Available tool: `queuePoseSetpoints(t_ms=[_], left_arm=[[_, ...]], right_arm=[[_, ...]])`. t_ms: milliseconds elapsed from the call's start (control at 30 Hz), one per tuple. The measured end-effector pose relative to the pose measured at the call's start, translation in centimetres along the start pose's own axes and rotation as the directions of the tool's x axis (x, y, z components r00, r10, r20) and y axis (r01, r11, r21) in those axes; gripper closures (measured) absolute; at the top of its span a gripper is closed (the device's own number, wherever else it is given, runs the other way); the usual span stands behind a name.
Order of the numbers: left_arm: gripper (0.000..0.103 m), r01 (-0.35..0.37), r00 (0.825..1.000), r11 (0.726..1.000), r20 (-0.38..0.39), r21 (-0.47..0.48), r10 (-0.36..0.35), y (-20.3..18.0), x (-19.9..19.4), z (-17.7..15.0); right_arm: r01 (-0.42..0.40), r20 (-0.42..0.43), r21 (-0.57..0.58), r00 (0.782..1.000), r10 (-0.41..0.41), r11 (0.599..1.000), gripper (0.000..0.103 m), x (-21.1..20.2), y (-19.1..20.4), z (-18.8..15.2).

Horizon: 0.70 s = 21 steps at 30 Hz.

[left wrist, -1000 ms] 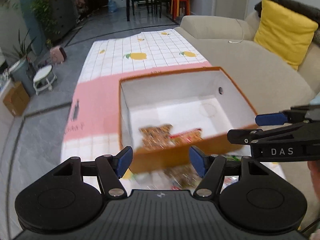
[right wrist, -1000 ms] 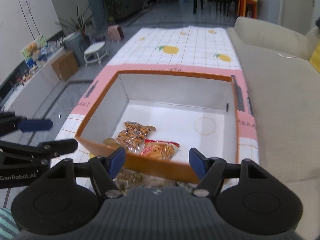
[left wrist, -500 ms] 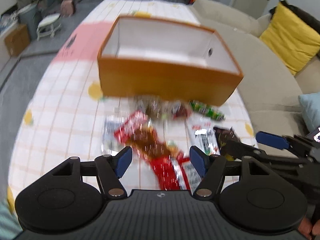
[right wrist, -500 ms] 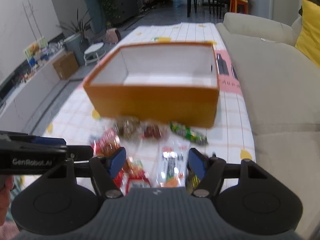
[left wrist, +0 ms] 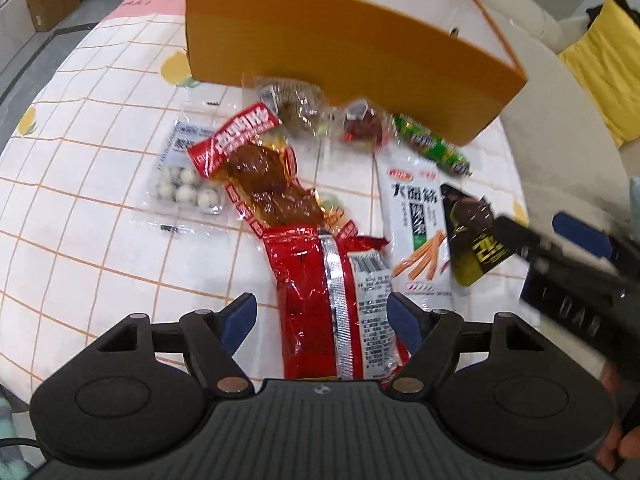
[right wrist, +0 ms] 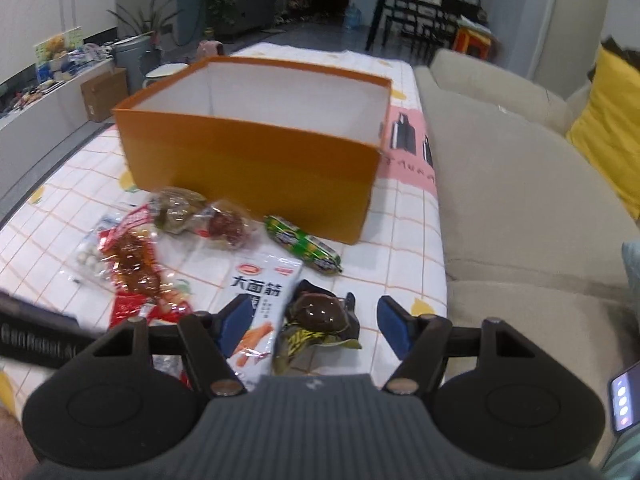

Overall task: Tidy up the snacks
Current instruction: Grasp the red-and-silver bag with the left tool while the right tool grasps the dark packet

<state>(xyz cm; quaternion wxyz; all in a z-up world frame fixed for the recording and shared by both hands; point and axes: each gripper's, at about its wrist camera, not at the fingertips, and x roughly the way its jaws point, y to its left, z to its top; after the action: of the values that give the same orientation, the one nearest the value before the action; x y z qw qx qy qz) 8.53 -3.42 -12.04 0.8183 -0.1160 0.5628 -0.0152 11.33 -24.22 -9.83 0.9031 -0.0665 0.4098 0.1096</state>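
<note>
An orange box (left wrist: 344, 44) (right wrist: 256, 160) with a white inside stands on the checked tablecloth. Several snack packs lie in front of it. My left gripper (left wrist: 322, 316) is open, low over a red foil pack (left wrist: 320, 300). My right gripper (right wrist: 314, 320) is open, straddling a dark black-and-yellow pack (right wrist: 316, 320) (left wrist: 468, 236). A white pack with orange sticks (right wrist: 260, 292) (left wrist: 416, 224), a green pack (right wrist: 304, 246), a red pack of brown snack (left wrist: 256, 168), a clear pack of white balls (left wrist: 184, 184) and two clear wrapped snacks (left wrist: 296, 110) lie around.
A beige sofa (right wrist: 520, 200) with a yellow cushion (right wrist: 608, 120) runs along the table's right side. A phone (right wrist: 624, 400) shows at the lower right edge. The right gripper's arm (left wrist: 580, 280) crosses the left wrist view.
Both grippers have pulled back from over the box and dropped low over the snack packs in front of it. Both stay open.
</note>
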Motion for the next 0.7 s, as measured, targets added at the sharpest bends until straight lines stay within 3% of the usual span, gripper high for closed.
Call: queuePoseSetpoints(t_ms=[133,400,700], left_arm=[[0.014,-0.046,0.999,0.999,-0.019,0.021,0.046,-0.8,1.1,-0.2],[0.007,-0.071,0.996,0.997,-0.05,0.04,0.073,-1.6,3.0,-0.6],[0.003,-0.08,0.996,0.994,-0.04,0.069,0.082,-1.8,3.6,-0.7]], right_arm=[[-0.012,-0.033,0.028,0.999,0.013,1.0,0.037,1.8,-0.2,0.2],[-0.029,-0.113,0.091,0.993,0.04,0.995,0.044,4.8,-1.3,-0.7],[-0.034,-0.134,0.124,0.99,0.051,0.992,0.048,6.0,-1.8,-1.4]])
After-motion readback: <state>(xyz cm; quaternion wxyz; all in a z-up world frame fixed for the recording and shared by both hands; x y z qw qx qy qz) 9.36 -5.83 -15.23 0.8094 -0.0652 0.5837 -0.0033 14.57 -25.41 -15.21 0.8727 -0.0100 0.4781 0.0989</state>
